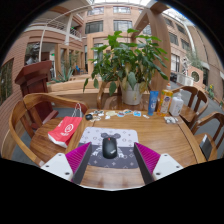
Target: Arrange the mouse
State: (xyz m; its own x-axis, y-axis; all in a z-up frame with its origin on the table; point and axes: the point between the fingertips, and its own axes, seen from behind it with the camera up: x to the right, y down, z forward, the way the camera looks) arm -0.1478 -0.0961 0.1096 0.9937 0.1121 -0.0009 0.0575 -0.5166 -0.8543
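A black mouse (109, 148) lies on a grey patterned mouse mat (109, 145) on the wooden table (160, 132). My gripper (112, 158) is open, with its pink pads (78, 157) spread wide at either side of the mat's near end. The mouse stands between the fingers, with a clear gap at each side. Nothing is held.
A red pouch (65, 131) lies left of the mat. A large potted plant (131, 62) stands at the table's far side, with a blue bottle (153, 102) and small items beside it. Wooden chairs (22, 112) surround the table.
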